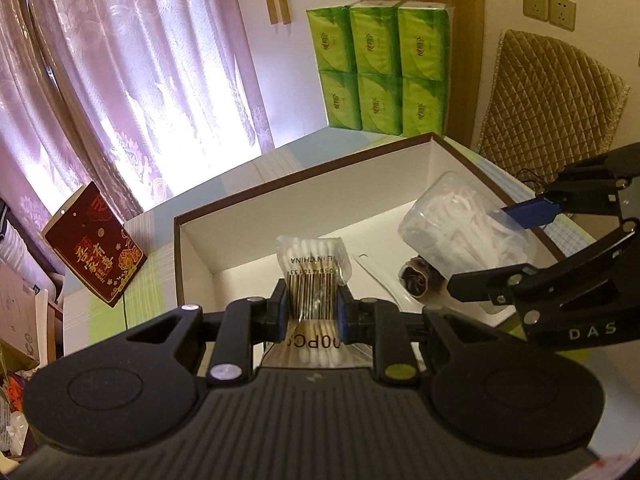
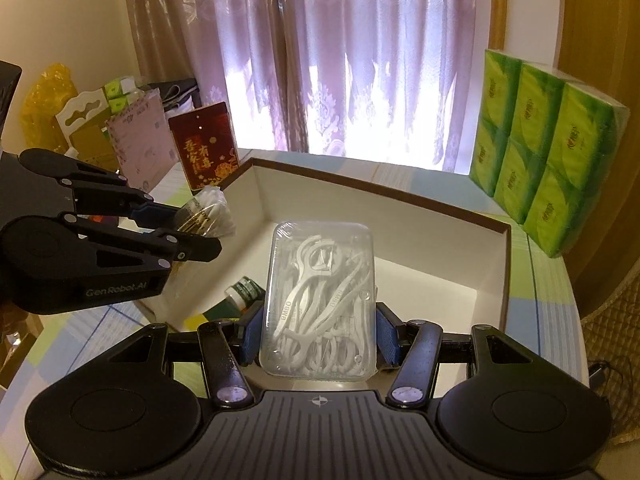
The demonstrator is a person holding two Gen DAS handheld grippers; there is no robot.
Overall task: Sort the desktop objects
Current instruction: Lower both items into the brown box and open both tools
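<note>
My left gripper (image 1: 311, 312) is shut on a clear bag of cotton swabs (image 1: 312, 268), held above the near end of an open white box with a brown rim (image 1: 304, 176). In the right wrist view the same bag of cotton swabs (image 2: 208, 212) sticks out of the left gripper (image 2: 182, 224) at the box's left side. My right gripper (image 2: 320, 334) is shut on a clear plastic case of white floss picks (image 2: 320, 296), held over the box (image 2: 400, 200). From the left wrist camera the floss case (image 1: 464, 228) hangs over the box's right part in the right gripper (image 1: 516, 240).
A small dark round item (image 1: 416, 280) and a green-capped bottle (image 2: 242, 290) lie inside the box. A stack of green tissue packs (image 1: 380, 68) stands behind the box. A red printed box (image 1: 96, 244) leans at the left. A quilted chair back (image 1: 548, 100) is at the right.
</note>
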